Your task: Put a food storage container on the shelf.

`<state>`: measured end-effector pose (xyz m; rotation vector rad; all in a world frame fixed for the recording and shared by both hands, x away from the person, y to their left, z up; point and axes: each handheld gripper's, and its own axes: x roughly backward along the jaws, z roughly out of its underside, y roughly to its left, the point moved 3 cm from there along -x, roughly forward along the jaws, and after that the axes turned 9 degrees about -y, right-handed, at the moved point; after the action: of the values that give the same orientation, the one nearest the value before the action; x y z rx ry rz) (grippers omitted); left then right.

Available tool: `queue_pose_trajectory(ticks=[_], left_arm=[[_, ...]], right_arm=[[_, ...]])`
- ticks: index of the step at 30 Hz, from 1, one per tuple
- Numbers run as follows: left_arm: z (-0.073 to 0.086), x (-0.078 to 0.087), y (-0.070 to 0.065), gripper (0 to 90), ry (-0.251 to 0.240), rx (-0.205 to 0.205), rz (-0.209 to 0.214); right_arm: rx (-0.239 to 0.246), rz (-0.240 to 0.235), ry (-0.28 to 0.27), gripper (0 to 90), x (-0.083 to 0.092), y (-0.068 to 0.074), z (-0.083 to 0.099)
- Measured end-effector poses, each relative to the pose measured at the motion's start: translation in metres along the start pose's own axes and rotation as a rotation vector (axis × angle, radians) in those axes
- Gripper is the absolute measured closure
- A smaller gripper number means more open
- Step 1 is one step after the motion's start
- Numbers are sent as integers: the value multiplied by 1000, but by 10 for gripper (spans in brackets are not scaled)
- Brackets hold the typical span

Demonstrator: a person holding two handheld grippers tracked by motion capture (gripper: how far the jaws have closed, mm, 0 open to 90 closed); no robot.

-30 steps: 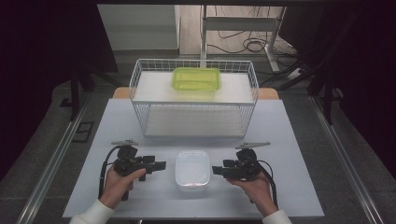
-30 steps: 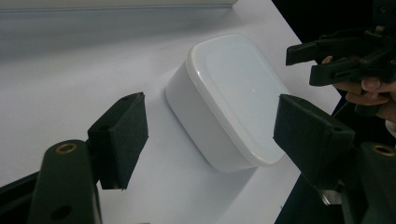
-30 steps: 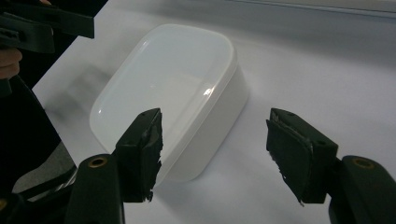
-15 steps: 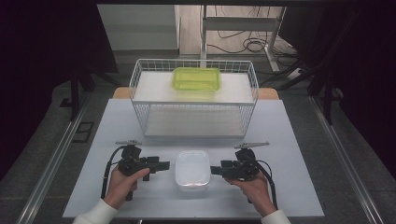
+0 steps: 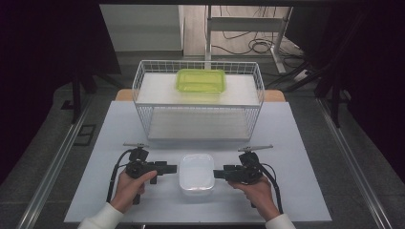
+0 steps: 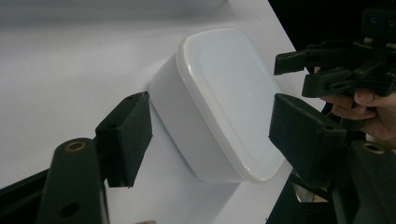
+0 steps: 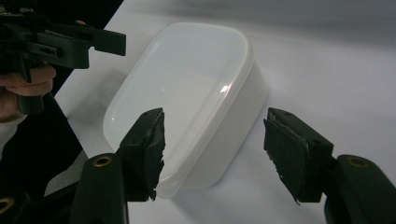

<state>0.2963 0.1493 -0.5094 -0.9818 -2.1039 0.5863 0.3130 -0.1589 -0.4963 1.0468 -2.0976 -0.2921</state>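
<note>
the white lidded box (image 5: 196,172) sits on the table (image 5: 296,143) at the near edge, midway between the two hands, its long axis running from 12 to 6 o'clock in the high view. the left gripper (image 5: 168,168) lies at the box's 9 o'clock and the right gripper (image 5: 220,174) at its 3 o'clock, each pointing inward at a long side, so the two face each other across the short width. both look about equally near, each tip just beside its side of the box.

the jaws of both have just been closing a little, yet in the left gripper view the box (image 6: 219,102) stands between two pads that do not press on it, and the right gripper view shows the same for the box (image 7: 187,98): jaws spread wide, holding nothing. the grip probably comes from both sides at once.

the wire basket (image 5: 143,83) with the green tub (image 5: 200,81) stands well apart at 12 o'clock.
</note>
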Motion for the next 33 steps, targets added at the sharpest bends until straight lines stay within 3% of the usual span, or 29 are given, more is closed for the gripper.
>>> queue_pose_trajectory(ticks=[7,17,21,33], left_arm=[[4,-11,0,329,42,25,3],[8,-22,4,393,71,107,60],[12,-25,7,435,81,138,64],[12,-27,6,612,90,149,105]], right_arm=[[-14,-3,11,390,-5,-2,2],[-41,-17,30,444,-13,-3,4],[-50,-27,35,466,-16,-4,5],[-112,-77,37,543,-20,-8,7]])
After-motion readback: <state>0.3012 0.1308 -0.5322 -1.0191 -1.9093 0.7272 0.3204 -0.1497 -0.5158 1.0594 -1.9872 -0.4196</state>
